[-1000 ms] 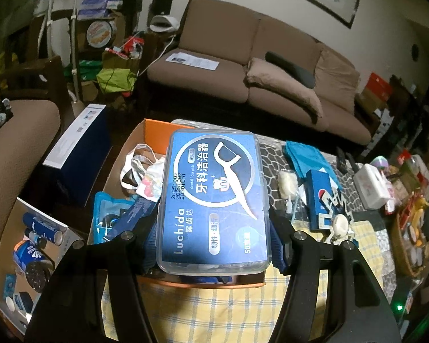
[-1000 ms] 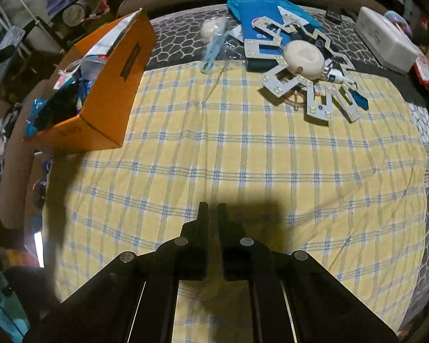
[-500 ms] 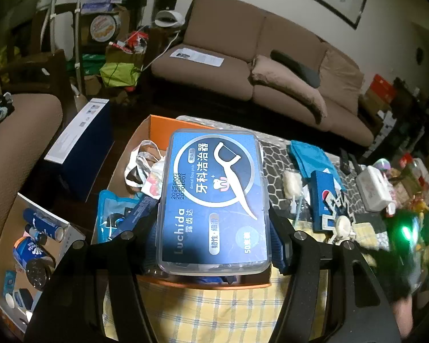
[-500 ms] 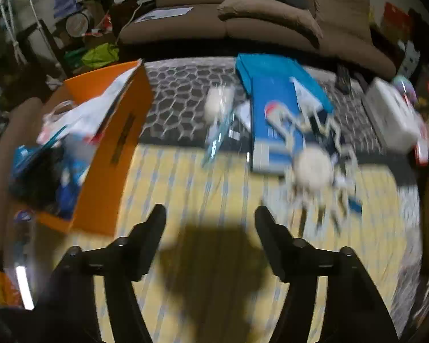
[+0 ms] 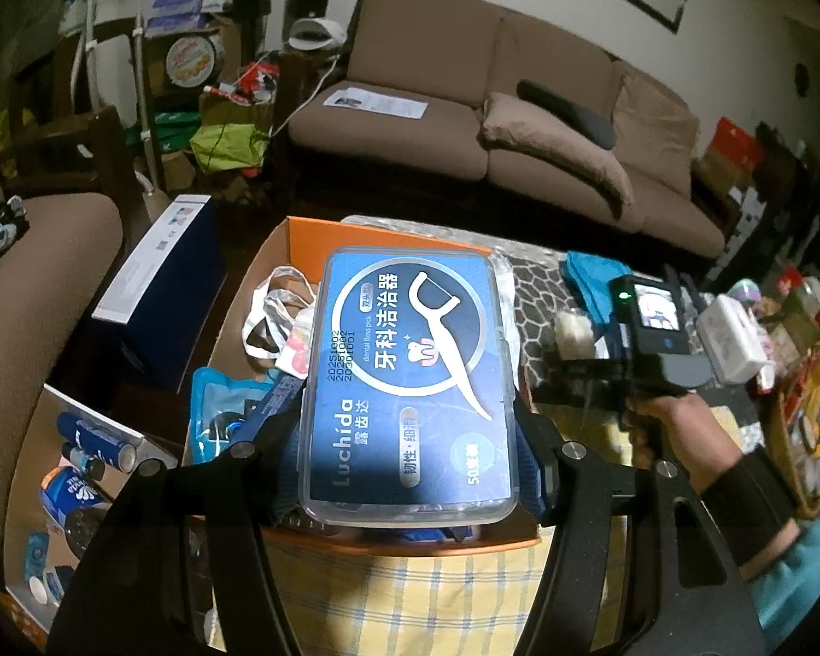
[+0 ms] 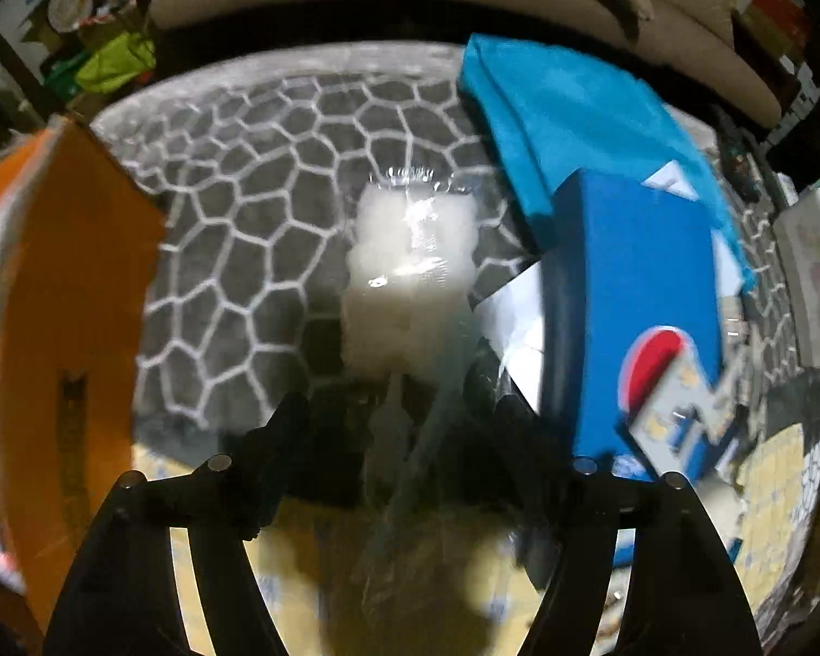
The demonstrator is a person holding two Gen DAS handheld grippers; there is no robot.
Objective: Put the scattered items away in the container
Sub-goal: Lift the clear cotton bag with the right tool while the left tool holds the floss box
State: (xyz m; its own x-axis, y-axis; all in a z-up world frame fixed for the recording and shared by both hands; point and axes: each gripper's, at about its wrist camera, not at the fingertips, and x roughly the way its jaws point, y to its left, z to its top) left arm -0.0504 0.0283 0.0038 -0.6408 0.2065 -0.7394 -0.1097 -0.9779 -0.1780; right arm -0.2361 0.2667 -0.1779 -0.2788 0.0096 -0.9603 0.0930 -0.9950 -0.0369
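My left gripper (image 5: 410, 437) is shut on a blue Luchida dental floss pick box (image 5: 410, 382) and holds it above the open orange cardboard box (image 5: 355, 235), which holds a plastic bag and blue packets. My right gripper (image 6: 399, 426) is open, low over a clear bag of white cotton swabs (image 6: 410, 262) that lies between its fingers on the grey honeycomb mat. The right gripper also shows in the left wrist view (image 5: 628, 350), held by a hand to the right of the orange box. The orange box's wall (image 6: 54, 284) stands at the left of the right wrist view.
A blue Pepsi box (image 6: 639, 295) on a teal cloth (image 6: 563, 109) lies right of the swab bag, with a white perforated piece (image 6: 678, 404) on it. A white case (image 6: 814, 273) is at far right. A brown sofa (image 5: 519, 126) stands behind the table.
My right gripper has opened and moved forward from the yellow checked cloth to the swab bag. My left gripper has stayed over the orange box with the floss box.
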